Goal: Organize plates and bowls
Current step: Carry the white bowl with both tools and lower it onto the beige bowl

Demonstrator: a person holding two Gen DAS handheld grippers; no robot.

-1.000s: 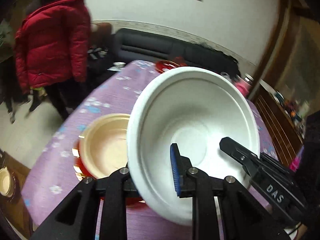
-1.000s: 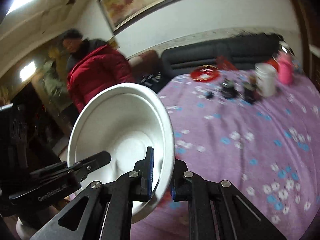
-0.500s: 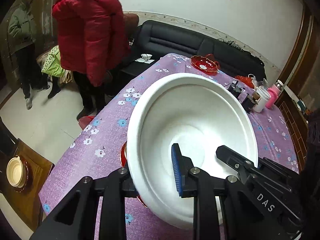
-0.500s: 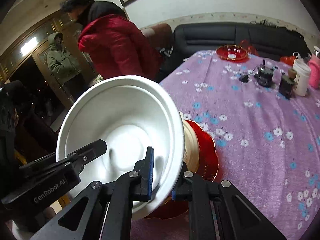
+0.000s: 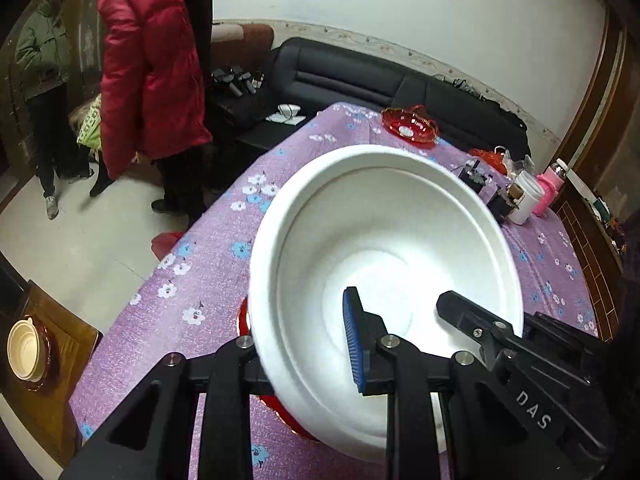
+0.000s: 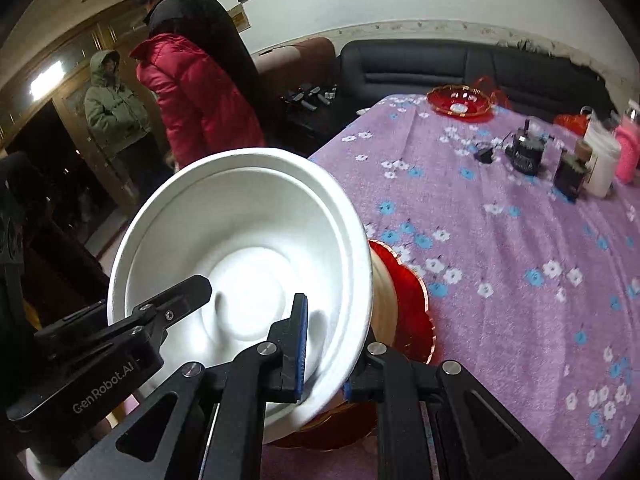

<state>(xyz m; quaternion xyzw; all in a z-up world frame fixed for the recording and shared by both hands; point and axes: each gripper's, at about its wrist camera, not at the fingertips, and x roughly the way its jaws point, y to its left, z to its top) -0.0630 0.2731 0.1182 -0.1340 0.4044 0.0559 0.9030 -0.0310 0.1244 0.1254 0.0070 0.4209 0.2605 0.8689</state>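
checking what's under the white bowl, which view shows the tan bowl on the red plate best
Right wrist view: the tan bowl and red plate show beside the white bowl. In the left wrist view only red slivers peek out.

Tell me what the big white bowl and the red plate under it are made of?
The white bowl looks like pressed paper pulp or foam: matte, slightly fuzzy, no glare, thick soft rim. The red plate looks like shiny plastic or glass: glossy, see-through red with a gold edge. I cannot tell which.

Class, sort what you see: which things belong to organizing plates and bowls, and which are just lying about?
Job: white bowl, tan bowl, red plate, left gripper, right gripper.
Lying about: red dish, white cup, pink bottle.
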